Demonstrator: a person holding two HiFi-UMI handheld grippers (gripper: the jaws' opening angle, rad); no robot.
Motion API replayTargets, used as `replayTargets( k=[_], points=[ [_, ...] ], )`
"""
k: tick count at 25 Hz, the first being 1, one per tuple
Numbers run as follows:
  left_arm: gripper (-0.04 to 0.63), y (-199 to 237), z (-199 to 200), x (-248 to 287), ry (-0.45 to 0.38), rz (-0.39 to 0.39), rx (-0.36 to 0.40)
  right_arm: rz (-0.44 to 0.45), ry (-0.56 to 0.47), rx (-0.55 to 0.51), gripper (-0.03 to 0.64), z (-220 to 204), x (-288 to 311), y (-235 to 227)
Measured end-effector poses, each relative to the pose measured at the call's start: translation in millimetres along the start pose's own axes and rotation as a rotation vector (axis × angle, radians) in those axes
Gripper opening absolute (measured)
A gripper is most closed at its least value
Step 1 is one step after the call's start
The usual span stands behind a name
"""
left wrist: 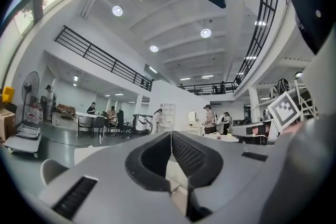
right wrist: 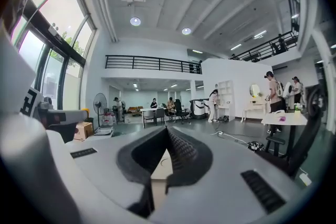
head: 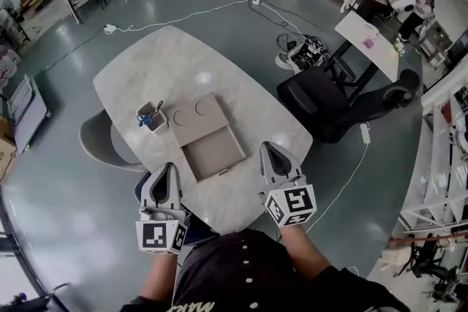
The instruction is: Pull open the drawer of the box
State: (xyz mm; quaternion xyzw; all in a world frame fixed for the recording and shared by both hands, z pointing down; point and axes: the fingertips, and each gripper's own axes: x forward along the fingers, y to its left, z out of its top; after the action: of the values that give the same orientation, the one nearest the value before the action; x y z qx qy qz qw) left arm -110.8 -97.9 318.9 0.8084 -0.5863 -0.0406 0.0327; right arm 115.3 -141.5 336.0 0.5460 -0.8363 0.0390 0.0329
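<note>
A flat beige box (head: 194,116) lies on the white oval table (head: 175,62). Its drawer (head: 214,153) stands pulled out toward me, empty inside, with a small handle (head: 223,172) on the near edge. My left gripper (head: 169,169) hovers at the table's near edge, left of the drawer, jaws shut on nothing. To the right of the drawer is my right gripper (head: 269,148), also shut and empty. Both gripper views look up over the table into the hall. The left gripper (left wrist: 170,135) and the right gripper (right wrist: 167,129) each show their pads meeting at the tip.
A small blue-and-white pen holder (head: 151,117) stands against the box's left side. A black office chair (head: 322,102) is at the table's right and a grey chair (head: 99,139) at its left. Cables (head: 190,13) cross the floor beyond. People sit and stand at far tables.
</note>
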Motion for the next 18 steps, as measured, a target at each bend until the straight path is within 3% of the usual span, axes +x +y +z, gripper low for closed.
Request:
replayTargets(
  k=[18],
  points=[
    [0.015,-0.2,9.0,-8.6,-0.024,0.020,0.006,0.020,-0.063,0.035,-0.003,15.0,-1.0,11.3]
  ],
)
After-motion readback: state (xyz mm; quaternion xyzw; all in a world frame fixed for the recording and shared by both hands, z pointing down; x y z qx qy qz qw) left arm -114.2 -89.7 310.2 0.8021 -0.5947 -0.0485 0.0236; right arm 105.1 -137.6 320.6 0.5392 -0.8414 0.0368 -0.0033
